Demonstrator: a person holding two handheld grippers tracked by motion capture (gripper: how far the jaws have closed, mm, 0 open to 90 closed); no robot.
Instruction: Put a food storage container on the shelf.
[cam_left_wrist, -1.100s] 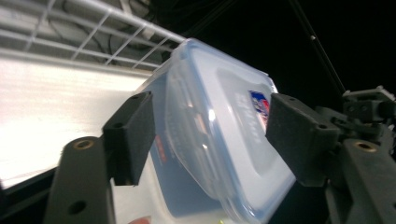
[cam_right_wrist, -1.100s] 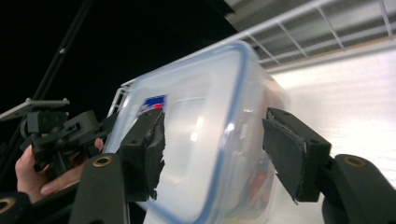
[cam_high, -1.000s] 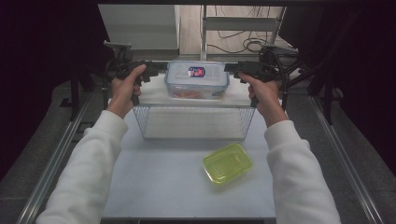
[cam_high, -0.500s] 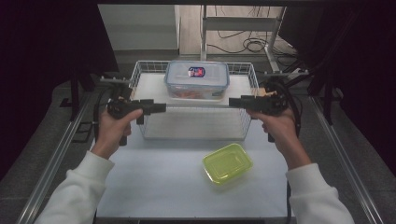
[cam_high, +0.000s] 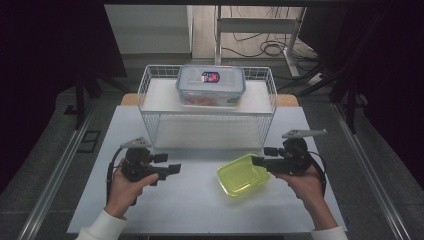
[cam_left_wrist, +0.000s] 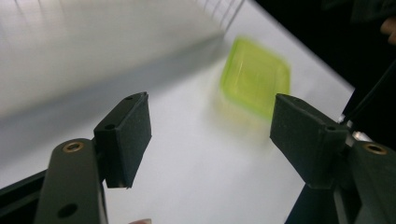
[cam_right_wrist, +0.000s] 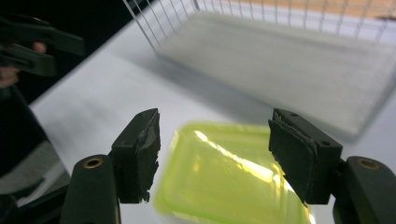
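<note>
In the high view the green lid (cam_high: 244, 175) lies flat on the white surface (cam_high: 200, 200), in front of the wire basket (cam_high: 207, 107), which carries a clear box (cam_high: 210, 86) on its top shelf. The right gripper (cam_high: 257, 161) is just beside the lid, at its right edge, and its jaws stand open with nothing between them. The left gripper (cam_high: 175, 169) is well apart from the lid, on its left, also open and empty. Both hands hold the grippers low and nearly level, pointing inward toward the lid. In the left gripper view the jaws are wide apart over the bare surface, and the lid (cam_left_wrist: 256, 81) is farther off, blurred. In the right gripper view the open jaws frame the lid (cam_right_wrist: 233, 179) from above. I think the thin lid may slide away or tip if one jaw pushes its edge before the other one is under it.
</note>
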